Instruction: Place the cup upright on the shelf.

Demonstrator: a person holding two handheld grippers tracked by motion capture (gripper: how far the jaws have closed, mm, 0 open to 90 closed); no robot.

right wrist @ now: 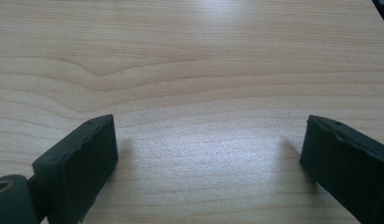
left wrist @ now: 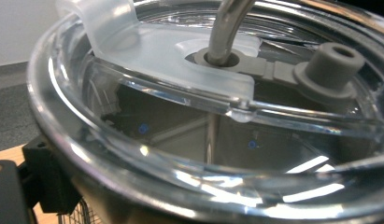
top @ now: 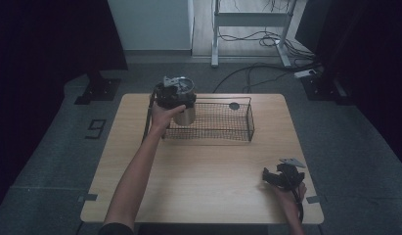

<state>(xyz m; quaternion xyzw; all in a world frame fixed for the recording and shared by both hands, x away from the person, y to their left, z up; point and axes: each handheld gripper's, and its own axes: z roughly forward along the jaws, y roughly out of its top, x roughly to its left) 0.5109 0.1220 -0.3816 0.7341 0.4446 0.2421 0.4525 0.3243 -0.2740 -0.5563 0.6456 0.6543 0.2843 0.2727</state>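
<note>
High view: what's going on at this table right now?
A person works with two hand-held grippers. The left gripper holds a steel tumbler with a clear lid and a straw at the left end of a wire basket on the far side of the table. Whether the tumbler rests on the basket floor or hangs above it cannot be told. The right gripper rests low at the near right corner, jaws open, holding nothing.

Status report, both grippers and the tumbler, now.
Left gripper shut on steel tumbler with clear lid, at the black wire basket's left end. Right gripper open, idle over bare wooden table. Small dark disc in basket's far corner.
</note>
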